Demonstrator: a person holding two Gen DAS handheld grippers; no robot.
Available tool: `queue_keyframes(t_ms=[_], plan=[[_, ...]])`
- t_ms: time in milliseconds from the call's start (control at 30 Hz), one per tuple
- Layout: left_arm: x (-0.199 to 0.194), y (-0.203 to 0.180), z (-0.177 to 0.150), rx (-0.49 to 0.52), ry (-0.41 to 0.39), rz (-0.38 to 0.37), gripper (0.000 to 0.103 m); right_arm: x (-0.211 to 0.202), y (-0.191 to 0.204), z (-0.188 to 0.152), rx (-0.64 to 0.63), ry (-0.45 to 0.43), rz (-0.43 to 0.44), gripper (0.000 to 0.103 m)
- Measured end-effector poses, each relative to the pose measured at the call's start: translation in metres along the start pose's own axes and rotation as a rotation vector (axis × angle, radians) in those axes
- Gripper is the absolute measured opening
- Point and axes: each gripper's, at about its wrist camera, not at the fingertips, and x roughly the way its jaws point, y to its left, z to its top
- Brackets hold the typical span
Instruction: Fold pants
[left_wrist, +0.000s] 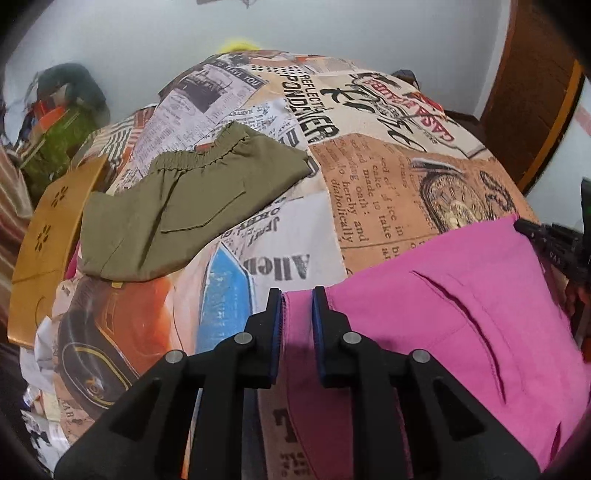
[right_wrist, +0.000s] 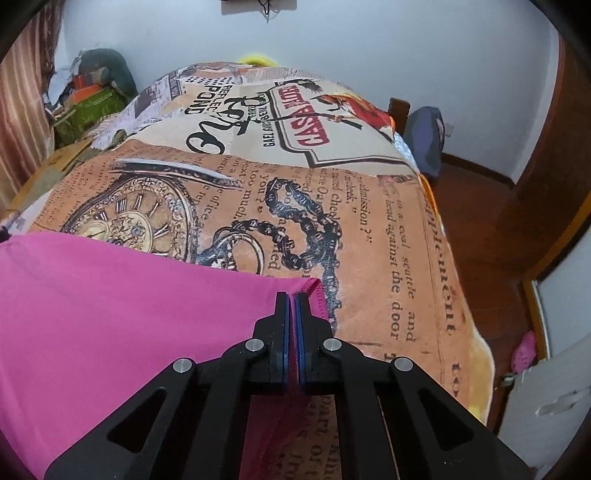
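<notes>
Fabric looks thin, soft, floppy: pink pants (left_wrist: 461, 325) lie flat on bedspread (right_wrist: 369, 229). We've right gripper (right_wrist: 293, 299) clamped on corner hem; left gripper (left_wrist: 296, 295) apart, straddling opp. edge. We'd pinch hems/corners.

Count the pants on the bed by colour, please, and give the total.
Pink pants: 1, held by the left hand-held gripper and the right hand-held gripper
Olive green pants: 1, lying folded on the printed bedspread
Total: 2
</notes>
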Motion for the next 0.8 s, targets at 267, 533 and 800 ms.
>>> queue_keyframes(t_ms=[267, 533, 800], plan=[[-0.013, 0.009, -0.003, -0.02, -0.027, 0.084, 0.02, -0.009, -0.013, 0.0, 0.01, 0.014, -0.079, 0.0], [-0.053, 0.007, 0.019, -0.015, -0.096, 0.019, 0.032, -0.048, 0.007, 0.025, 0.05, -0.027, 0.144, 0.016], [-0.013, -0.028, 0.019, 0.006, 0.039, -0.16, 0.049, -0.016, 0.067, 0.027, -0.062, 0.038, 0.267, 0.04]])
